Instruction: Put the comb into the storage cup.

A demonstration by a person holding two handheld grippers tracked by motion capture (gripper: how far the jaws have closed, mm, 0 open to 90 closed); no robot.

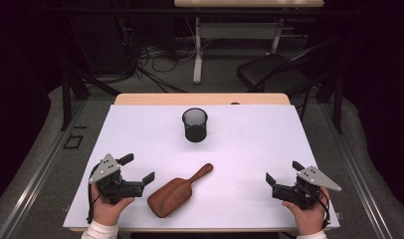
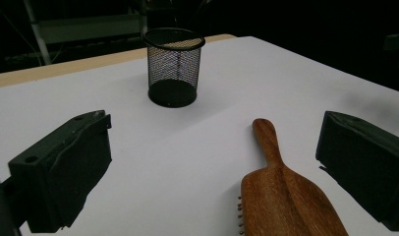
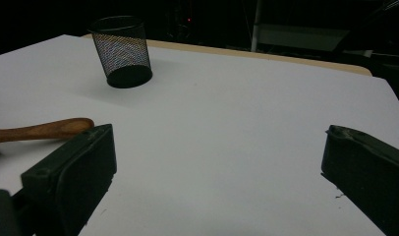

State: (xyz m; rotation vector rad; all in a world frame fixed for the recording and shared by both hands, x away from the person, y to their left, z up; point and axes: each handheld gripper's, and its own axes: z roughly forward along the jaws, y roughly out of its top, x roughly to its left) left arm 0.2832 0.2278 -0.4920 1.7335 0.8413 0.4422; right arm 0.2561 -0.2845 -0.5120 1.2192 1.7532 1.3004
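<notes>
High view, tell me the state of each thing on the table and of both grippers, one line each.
Mesh cup: upright, empty, standing alone at the far middle of the table.
Hairbrush: lying flat, bristles down, handle pointing toward the cup, untouched.
Left gripper: open, nothing between its fingers, beside the brush head.
Right gripper: open, holding nothing, away from both things.
Table: white top, bare apart from these.

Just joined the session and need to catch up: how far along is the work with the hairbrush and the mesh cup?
Nothing looks done yet. The wooden hairbrush lies flat on the white table, apart from the upright, empty mesh cup. The left gripper sits open beside the brush, not touching; the right gripper is open too. Any grasping and moving is still left.
</notes>
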